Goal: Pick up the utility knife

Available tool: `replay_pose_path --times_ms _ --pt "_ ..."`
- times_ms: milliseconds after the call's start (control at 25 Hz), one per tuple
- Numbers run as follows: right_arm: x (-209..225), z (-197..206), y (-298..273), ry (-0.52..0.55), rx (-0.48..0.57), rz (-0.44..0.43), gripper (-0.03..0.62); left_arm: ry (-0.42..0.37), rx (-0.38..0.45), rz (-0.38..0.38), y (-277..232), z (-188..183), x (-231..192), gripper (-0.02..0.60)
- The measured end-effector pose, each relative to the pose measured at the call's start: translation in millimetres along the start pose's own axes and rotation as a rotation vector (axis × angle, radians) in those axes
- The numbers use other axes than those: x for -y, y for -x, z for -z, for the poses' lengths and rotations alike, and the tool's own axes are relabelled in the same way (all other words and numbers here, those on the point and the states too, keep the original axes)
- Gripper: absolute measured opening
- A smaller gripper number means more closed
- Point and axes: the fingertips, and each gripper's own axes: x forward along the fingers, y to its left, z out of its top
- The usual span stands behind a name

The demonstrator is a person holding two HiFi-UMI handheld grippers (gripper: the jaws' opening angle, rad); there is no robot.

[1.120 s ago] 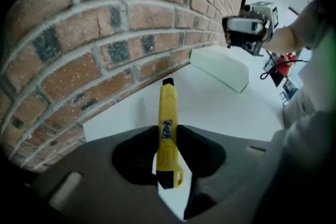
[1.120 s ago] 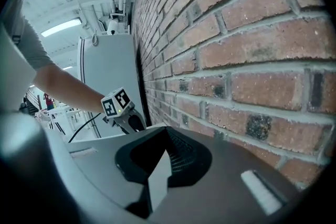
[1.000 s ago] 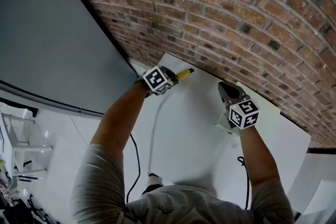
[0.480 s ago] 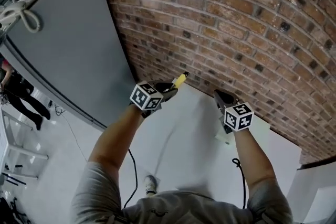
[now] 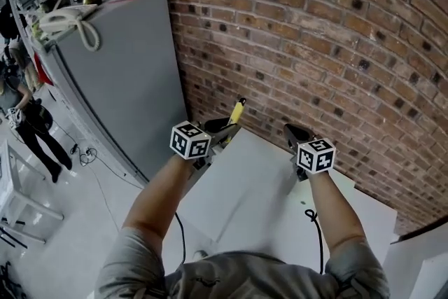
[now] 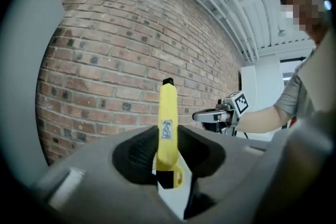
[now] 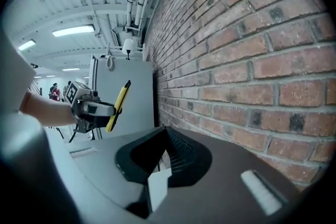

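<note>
The yellow utility knife [image 5: 236, 110] with a black tip stands almost upright, held in the air in front of the brick wall. My left gripper [image 5: 222, 131] is shut on its lower half, and in the left gripper view the utility knife [image 6: 167, 128] rises from between the pads of the left gripper [image 6: 167, 140]. My right gripper [image 5: 292, 133] hovers to the right at about the same height, jaws together and nothing in them. The right gripper view shows the right gripper [image 7: 166, 132] empty, with the left gripper [image 7: 97, 109] and utility knife [image 7: 117, 105] off to its left.
A white table [image 5: 245, 199] lies below both grippers against the brick wall [image 5: 315, 45]. A tall grey cabinet [image 5: 119, 73] stands to the left with a coiled rope [image 5: 70, 21] on top. People [image 5: 28, 122] stand far left. Cables hang from both grippers.
Both grippers have risen well above the table. The knife has tipped from pointing sideways along the table to pointing up. The head view has lifted and shows more wall and cabinet.
</note>
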Motion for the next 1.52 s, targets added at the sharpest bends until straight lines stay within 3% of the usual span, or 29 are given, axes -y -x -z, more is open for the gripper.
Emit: replay_pose_path --times_ms 280,600,1520 --pt "-15 -51 2 0.011 0.041 -0.012 0.009 -0.001 0.155 -0.021 38 -53 12 0.118" --pt "-22 -79 4 0.015 0.047 -0.013 0.009 0.023 0.248 -0.031 71 -77 19 0.118" --pt "-35 -85 1 0.021 0.051 -0.033 0.009 0.038 0.242 -0.018 78 -70 22 0.118"
